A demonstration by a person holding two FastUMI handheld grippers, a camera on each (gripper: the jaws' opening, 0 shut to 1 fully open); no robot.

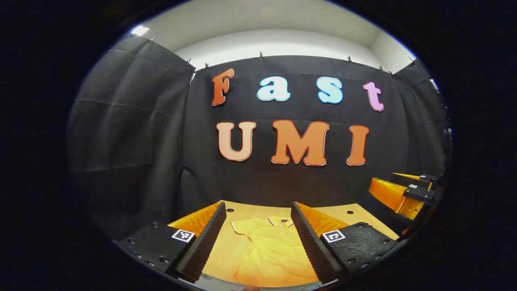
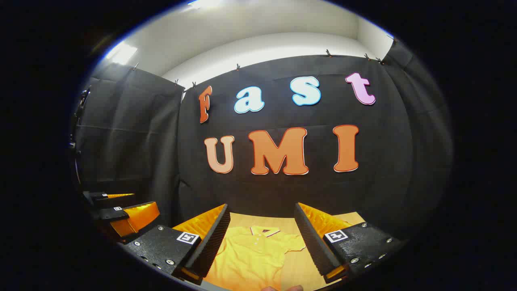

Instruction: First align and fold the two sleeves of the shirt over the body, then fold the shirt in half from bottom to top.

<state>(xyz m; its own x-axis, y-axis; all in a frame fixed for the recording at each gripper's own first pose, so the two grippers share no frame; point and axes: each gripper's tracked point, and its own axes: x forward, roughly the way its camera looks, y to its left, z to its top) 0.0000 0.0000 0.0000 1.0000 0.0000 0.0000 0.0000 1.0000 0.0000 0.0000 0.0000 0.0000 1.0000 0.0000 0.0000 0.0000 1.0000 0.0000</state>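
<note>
A yellow polo shirt (image 1: 268, 248) lies flat on the wooden table (image 1: 250, 211), collar toward the far wall. My left gripper (image 1: 258, 210) hovers open above it, fingers wide apart with nothing between them. In the right gripper view the same shirt (image 2: 252, 254) lies below my right gripper (image 2: 262, 210), which is also open and holds nothing. One short sleeve (image 2: 293, 242) spreads out to the right of the body. The right gripper (image 1: 408, 190) appears at the right edge of the left gripper view, and the left gripper (image 2: 121, 210) at the left edge of the right gripper view.
The table ends at the black cloth wall just past the collar. Small round holes (image 1: 230, 210) mark the tabletop near its far edge. Fingertips of a hand (image 2: 282, 288) peek in at the bottom.
</note>
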